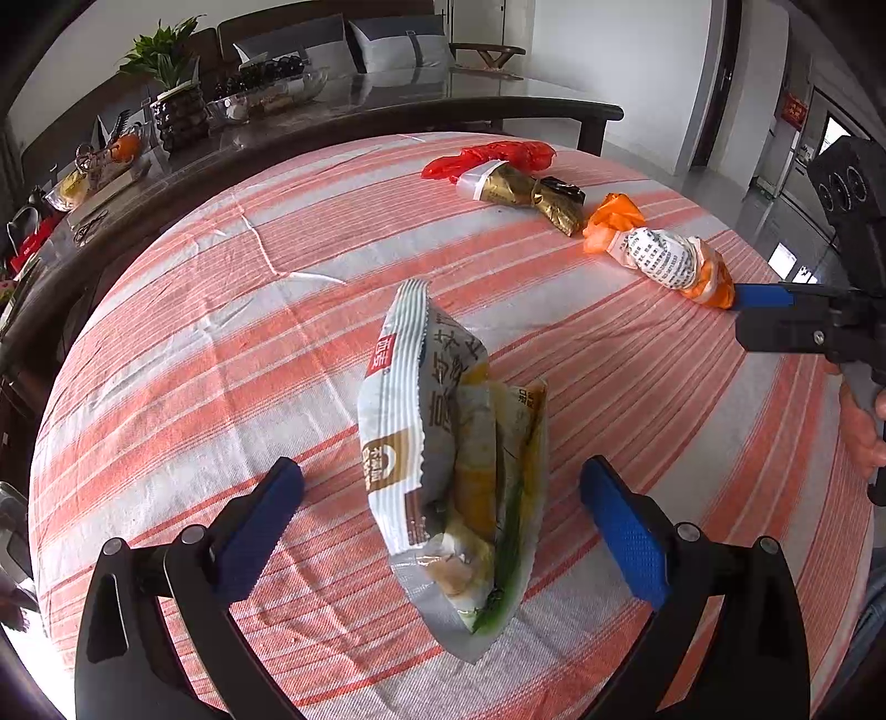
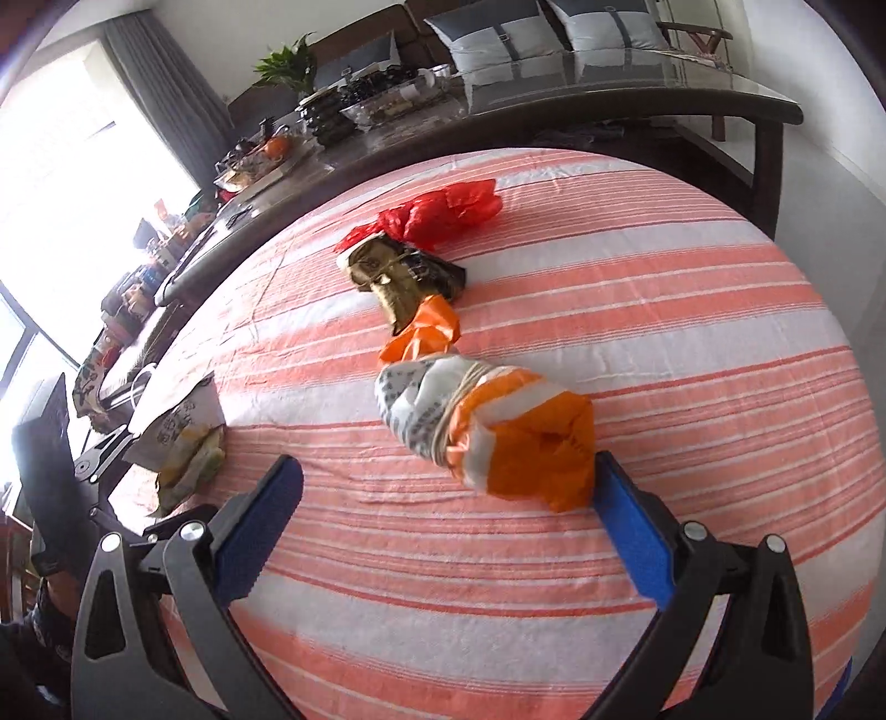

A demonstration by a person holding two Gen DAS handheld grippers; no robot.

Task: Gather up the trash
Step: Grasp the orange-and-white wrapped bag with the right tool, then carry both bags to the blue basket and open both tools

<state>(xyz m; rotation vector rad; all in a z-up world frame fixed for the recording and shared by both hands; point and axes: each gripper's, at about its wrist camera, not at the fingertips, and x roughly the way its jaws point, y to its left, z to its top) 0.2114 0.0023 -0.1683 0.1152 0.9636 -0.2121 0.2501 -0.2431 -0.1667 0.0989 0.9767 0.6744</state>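
Observation:
A crumpled white, brown and yellow snack wrapper [image 1: 448, 471] lies on the striped tablecloth [image 1: 194, 343], between the fingers of my open left gripper [image 1: 443, 482]; it also shows in the right wrist view [image 2: 183, 437]. An orange and white wrapper bundle [image 2: 487, 426] lies just ahead of my open right gripper [image 2: 443, 471], its orange end by the right finger; it also shows in the left wrist view [image 1: 664, 257]. Beyond it lie a gold wrapper [image 2: 393, 271] and a red plastic bag [image 2: 437, 213]. The right gripper shows in the left wrist view [image 1: 758, 296] beside the bundle.
A dark wooden table [image 1: 387, 105] behind the striped one carries glass bowls [image 1: 266, 94], a potted plant [image 1: 166, 55] and clutter. A sofa with grey cushions [image 2: 498, 39] stands at the back. The striped cloth [image 2: 609, 554] runs to the table's edges.

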